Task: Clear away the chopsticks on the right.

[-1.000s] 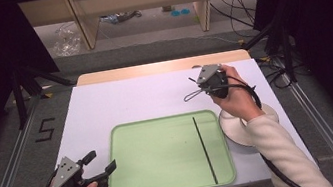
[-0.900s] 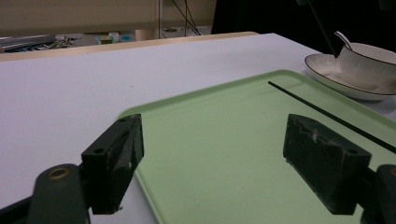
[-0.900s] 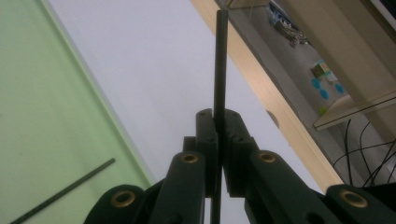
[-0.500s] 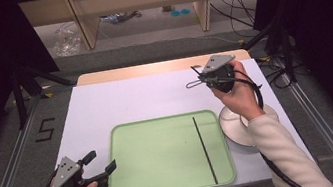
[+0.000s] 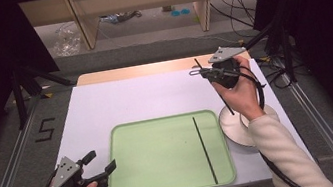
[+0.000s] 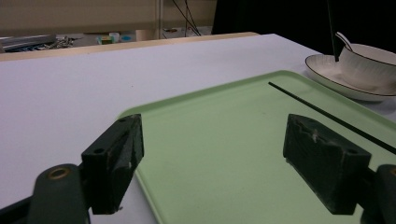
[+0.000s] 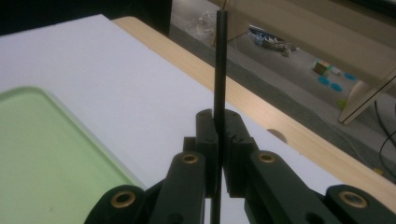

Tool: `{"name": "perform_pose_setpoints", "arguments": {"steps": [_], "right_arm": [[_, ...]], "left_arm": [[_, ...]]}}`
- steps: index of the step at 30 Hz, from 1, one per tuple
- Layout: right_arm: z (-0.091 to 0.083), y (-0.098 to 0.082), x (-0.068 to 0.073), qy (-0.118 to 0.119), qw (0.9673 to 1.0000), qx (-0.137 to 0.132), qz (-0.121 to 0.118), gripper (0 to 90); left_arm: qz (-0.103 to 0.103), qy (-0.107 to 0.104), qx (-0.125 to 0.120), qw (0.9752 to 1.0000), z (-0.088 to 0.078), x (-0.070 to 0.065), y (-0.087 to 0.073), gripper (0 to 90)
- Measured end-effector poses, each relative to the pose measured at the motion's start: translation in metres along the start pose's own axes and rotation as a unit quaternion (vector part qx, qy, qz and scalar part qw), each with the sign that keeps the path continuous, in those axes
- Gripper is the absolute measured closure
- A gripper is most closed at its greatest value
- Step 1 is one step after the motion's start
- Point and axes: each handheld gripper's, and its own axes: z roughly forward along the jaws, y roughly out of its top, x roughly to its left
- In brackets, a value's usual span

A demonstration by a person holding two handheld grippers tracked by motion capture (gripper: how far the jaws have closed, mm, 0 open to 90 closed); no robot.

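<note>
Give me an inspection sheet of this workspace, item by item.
Surface: white table, wooden strip along its far edge.
Job's things: one black stick clamped in the right gripper; another stick lying in the green tray; white cup on a saucer right of the tray.
Clutter: nothing seen on the table.
Grippers: right one shut on its stick, raised over the far right; left gripper open, empty, at the tray's near left corner.
Cables: one trails from the right gripper.
Surroundings: dark curtains, wooden shelving, floor cables.
</note>
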Motion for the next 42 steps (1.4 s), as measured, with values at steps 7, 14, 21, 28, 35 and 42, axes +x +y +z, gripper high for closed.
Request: {"name": "perform_pose_setpoints", "arguments": {"steps": [7, 14, 21, 28, 35, 42], "right_arm": [[-0.007, 0.002, -0.006, 0.001, 0.9964, -0.004, 0.084, 87.8], [-0.011, 0.004, -0.008, 0.003, 0.993, -0.003, 0.118, 87.9], [-0.009, 0.004, -0.006, 0.012, 0.9859, 0.028, 0.164, 87.8], [-0.008, 0.002, -0.008, 0.01, 0.9738, 0.059, 0.219, 87.8], [-0.004, 0.0, -0.007, 0.012, 0.965, 0.088, 0.247, 87.8], [-0.002, 0.0, -0.005, 0.013, 0.9575, 0.11, 0.266, 87.8]], "left_arm": [[-0.001, 0.0, -0.001, 1.0, 0.0, 0.0, 0.0, 20.3], [-0.001, 0.0, 0.0, 1.0, 0.0, 0.0, 0.0, 20.3], [0.0, 0.0, -0.001, 1.0, 0.0, 0.0, 0.0, 20.3], [-0.001, 0.0, -0.001, 1.0, 0.0, 0.0, 0.0, 20.3], [0.0, 0.0, -0.001, 1.0, 0.0, 0.0, 0.0, 20.3], [0.0, 0.0, -0.001, 1.0, 0.0, 0.0, 0.0, 20.3]]}}
